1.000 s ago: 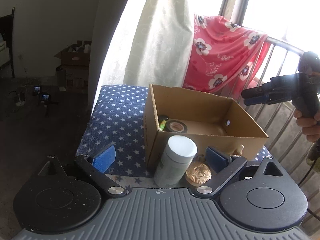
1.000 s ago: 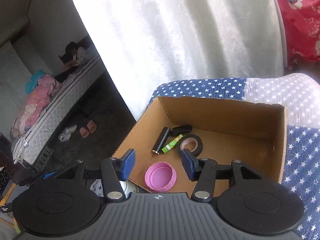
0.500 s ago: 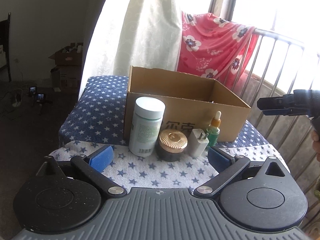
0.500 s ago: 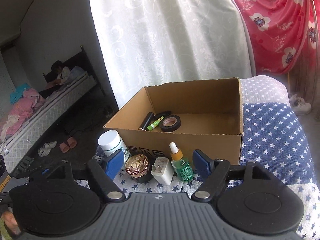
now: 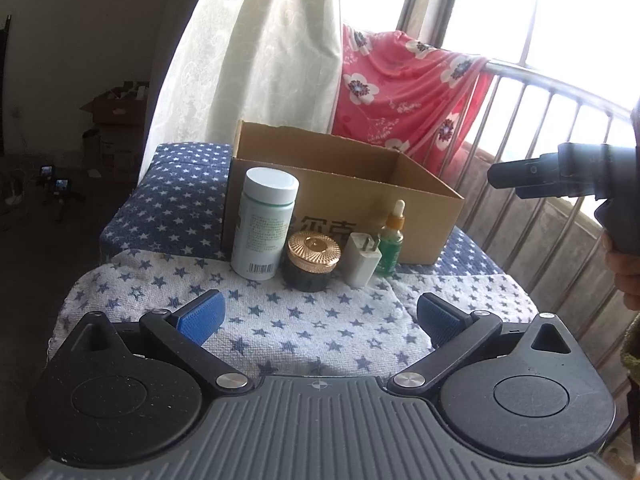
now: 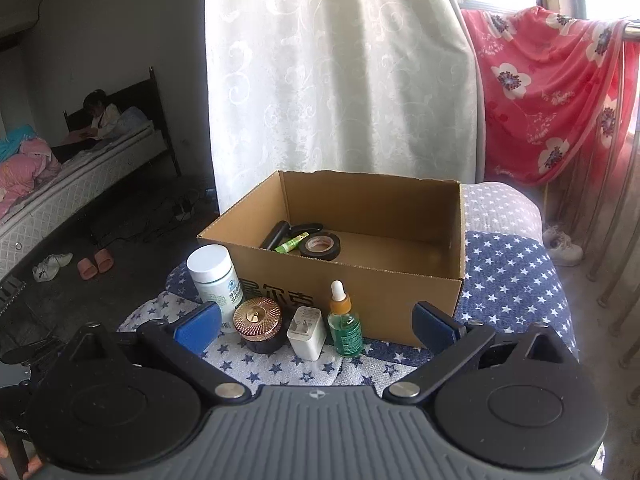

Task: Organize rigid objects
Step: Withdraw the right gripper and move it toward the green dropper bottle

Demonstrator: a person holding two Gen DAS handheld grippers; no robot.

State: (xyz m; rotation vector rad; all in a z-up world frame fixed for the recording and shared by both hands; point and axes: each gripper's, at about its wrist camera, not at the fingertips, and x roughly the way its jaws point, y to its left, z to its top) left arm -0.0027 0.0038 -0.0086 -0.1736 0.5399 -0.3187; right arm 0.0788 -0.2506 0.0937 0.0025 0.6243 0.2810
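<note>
The left gripper [image 5: 318, 312] hangs with its jaws spread wide and nothing between them, above the star-patterned cloth [image 5: 304, 332] that covers the tabletop. Ahead of the jaws four things stand in a row just in front of the cardboard box [image 5: 420, 216]: a white bottle [image 5: 264, 224] toward the left jaw, then a gold-lidded jar [image 5: 311, 260], a white charger plug [image 5: 362, 259], and a green dropper bottle [image 5: 391, 246] toward the right jaw.

The right gripper [image 6: 316, 322] also has its jaws released and empty. The same row sits between and just beyond them: white bottle [image 6: 216, 280], jar [image 6: 260, 324], plug [image 6: 307, 332], dropper bottle [image 6: 344, 322]. Farther ahead, inside the box [image 6: 380, 292], lie a black tape roll [image 6: 320, 245], a green tube [image 6: 293, 242] and a black cylinder [image 6: 275, 235].
</note>
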